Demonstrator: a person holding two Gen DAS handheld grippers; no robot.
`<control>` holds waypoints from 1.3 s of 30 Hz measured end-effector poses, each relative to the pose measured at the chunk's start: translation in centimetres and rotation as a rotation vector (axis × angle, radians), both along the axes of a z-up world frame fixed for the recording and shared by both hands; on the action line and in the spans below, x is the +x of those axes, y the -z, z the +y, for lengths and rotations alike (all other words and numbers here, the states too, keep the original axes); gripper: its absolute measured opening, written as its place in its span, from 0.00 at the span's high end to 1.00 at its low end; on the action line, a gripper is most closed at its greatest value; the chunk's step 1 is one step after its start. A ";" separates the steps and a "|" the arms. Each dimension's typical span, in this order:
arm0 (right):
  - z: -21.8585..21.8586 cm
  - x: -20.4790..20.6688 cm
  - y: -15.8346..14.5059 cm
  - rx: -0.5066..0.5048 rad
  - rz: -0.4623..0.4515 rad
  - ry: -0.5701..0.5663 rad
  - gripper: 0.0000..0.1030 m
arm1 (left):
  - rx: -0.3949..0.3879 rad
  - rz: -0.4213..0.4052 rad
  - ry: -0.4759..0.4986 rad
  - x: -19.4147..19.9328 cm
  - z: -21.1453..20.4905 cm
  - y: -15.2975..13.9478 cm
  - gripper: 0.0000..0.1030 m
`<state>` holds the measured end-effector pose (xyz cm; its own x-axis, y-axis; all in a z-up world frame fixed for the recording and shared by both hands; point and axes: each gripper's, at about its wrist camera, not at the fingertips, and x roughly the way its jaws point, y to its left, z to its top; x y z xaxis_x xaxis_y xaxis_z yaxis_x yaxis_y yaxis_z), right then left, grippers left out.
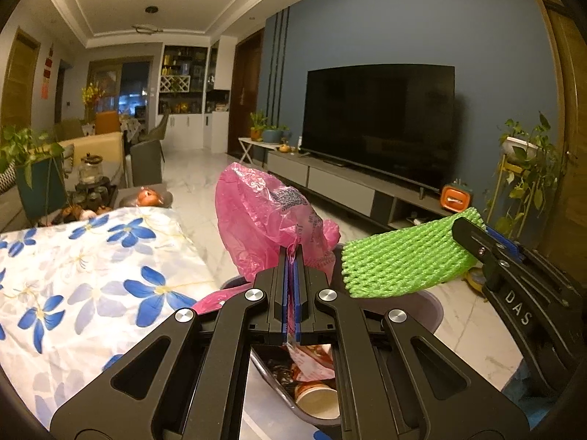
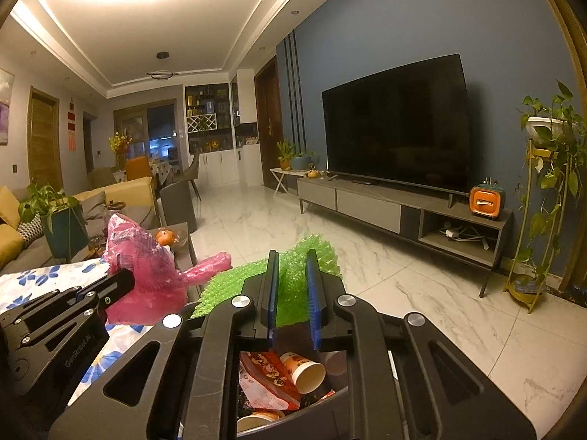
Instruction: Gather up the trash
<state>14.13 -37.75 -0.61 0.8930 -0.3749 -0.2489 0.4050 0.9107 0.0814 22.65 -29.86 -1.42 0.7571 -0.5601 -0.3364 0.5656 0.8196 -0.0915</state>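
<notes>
My left gripper [image 1: 292,253] is shut on a crumpled pink plastic bag [image 1: 256,212] and holds it up above a grey trash bin [image 1: 431,306]. My right gripper [image 2: 292,256] is shut on a green foam net [image 2: 293,293]; in the left wrist view that net [image 1: 400,262] hangs just right of the bag, with the right gripper [image 1: 467,233] clamped on its far end. The bin sits directly under both grippers, with paper cups [image 2: 304,370] and a red wrapper [image 2: 269,376] inside it. The right wrist view shows the left gripper [image 2: 123,280] and the pink bag [image 2: 146,271] to the left.
A table with a blue-flowered cloth [image 1: 91,256] stands at the left, a tea set and a potted plant [image 1: 36,179] beyond it. White marble floor [image 2: 422,293] stretches ahead to a TV cabinet [image 2: 385,201] and a TV [image 2: 396,124]. A plant stand [image 2: 539,227] stands at the right.
</notes>
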 end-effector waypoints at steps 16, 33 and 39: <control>-0.9 0.2 0.6 0.036 0.009 0.017 0.56 | -0.023 0.043 0.048 1.4 0.0 1.1 0.87; 2.3 -1.5 1.2 0.013 0.065 0.005 0.12 | -0.049 -0.055 -0.159 -1.5 7.4 -0.2 0.11; 5.0 -2.2 1.4 -0.016 0.089 -0.010 0.06 | -0.020 -0.066 -0.209 -3.3 10.5 -0.7 0.06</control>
